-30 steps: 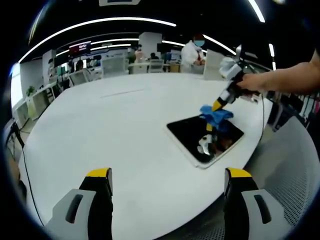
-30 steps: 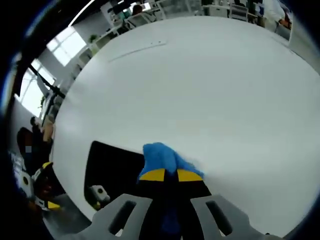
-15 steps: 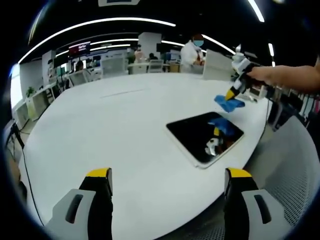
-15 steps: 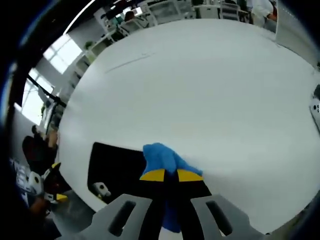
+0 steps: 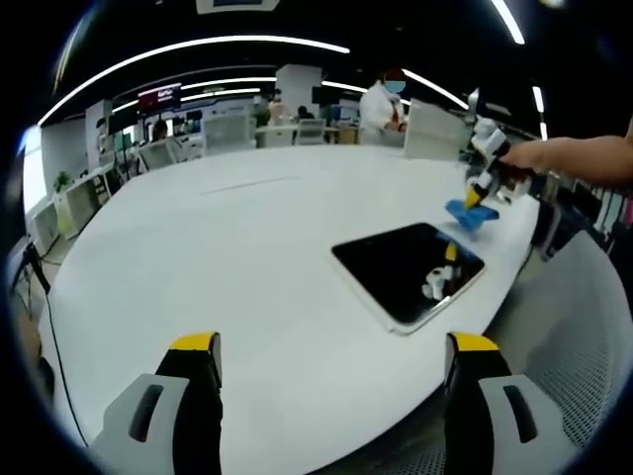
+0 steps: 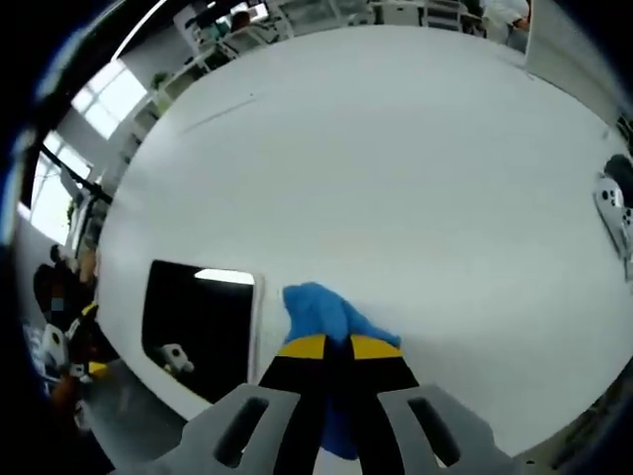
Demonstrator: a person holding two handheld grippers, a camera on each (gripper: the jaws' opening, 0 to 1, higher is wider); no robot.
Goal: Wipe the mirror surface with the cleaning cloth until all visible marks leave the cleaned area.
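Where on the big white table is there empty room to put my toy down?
Most of the table is bare: the wide stretch from the mirror toward the far desks. It is busier past the mirror's far corner, where the right hand-held gripper holds the blue cloth near the table's edge.

mirror (image 5: 407,267): we see glossy dark glass, reflective
cleaning cloth (image 6: 321,310): we see soft blue fabric, crumpled
table (image 5: 227,257): we see smooth matt white

Left claw (image 5: 331,396) agape, right claw (image 6: 338,346) clamped.
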